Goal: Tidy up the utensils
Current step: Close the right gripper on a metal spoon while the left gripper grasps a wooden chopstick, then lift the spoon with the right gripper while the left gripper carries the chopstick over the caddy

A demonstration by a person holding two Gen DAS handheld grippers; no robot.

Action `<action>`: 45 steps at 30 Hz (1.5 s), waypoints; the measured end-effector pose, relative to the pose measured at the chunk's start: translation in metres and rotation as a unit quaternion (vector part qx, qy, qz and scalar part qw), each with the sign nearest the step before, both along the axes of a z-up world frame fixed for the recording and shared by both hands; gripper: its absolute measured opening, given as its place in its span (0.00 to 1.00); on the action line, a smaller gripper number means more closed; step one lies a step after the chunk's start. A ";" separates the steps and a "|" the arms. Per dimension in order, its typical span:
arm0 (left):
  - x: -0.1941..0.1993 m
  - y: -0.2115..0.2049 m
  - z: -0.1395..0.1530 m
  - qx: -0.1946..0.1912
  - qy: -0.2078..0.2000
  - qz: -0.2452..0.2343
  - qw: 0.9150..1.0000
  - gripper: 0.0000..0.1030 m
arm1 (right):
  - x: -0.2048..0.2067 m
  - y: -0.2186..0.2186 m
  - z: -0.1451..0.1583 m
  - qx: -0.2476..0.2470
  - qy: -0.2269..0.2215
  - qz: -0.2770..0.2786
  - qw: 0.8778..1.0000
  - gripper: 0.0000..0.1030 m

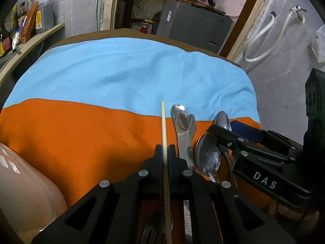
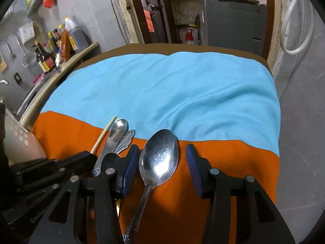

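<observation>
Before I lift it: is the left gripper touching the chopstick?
Touching. Left wrist view: the left gripper has both pads closed on the chopstick.

Black gripper (image 2: 161, 169) frames, blue ribbed pads (image 2: 130, 166), silver screws, white "DAS" lettering

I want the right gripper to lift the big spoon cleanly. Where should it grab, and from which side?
Judging by its pose, take the big spoon at the narrow neck just below the bowl, from above. It lies flat on the orange cloth, bowl up, between the open pads of the right gripper; the bowl looks wide and slippery.
</observation>
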State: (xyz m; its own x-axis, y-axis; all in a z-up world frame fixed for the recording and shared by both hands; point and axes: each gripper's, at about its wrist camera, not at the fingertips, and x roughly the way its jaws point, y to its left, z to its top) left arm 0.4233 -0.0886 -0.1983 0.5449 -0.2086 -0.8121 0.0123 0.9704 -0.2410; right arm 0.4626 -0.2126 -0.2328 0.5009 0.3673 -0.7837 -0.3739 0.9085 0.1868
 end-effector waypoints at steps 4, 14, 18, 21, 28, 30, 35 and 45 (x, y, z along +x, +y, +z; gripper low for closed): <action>0.001 0.000 -0.001 -0.004 0.002 0.001 1.000 0.04 | -0.001 0.008 -0.001 -0.029 -0.003 0.002 1.000 0.46; 0.007 -0.004 0.001 0.013 0.005 0.000 1.000 0.04 | -0.001 0.001 -0.001 -0.015 -0.001 -0.016 1.000 0.36; 0.007 -0.002 0.003 0.007 0.008 0.002 1.000 0.02 | -0.002 -0.020 0.001 0.060 0.010 -0.028 0.998 0.35; -0.001 0.008 0.005 -0.031 -0.005 0.020 0.999 0.02 | -0.010 -0.033 0.007 0.100 -0.004 -0.038 0.994 0.35; -0.032 0.006 0.029 -0.052 -0.096 0.019 0.994 0.02 | -0.039 -0.041 0.029 0.120 -0.075 -0.028 0.990 0.35; -0.042 0.007 0.037 -0.057 -0.122 0.022 0.991 0.02 | -0.047 -0.043 0.033 0.118 -0.092 -0.026 0.988 0.35; -0.062 0.007 0.059 -0.062 -0.179 0.027 0.982 0.02 | -0.065 -0.040 0.043 0.125 -0.129 -0.025 0.983 0.35; -0.086 0.023 0.109 -0.094 -0.251 0.031 0.963 0.02 | -0.092 -0.039 0.071 0.165 -0.194 -0.047 0.966 0.35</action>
State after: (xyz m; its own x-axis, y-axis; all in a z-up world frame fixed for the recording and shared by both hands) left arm 0.3374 -0.0652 -0.0896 0.8751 -0.2808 -0.3941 0.1172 0.9132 -0.3903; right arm 0.3702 -0.2517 -0.1615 0.7772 0.5029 -0.3781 -0.3920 0.8571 0.3343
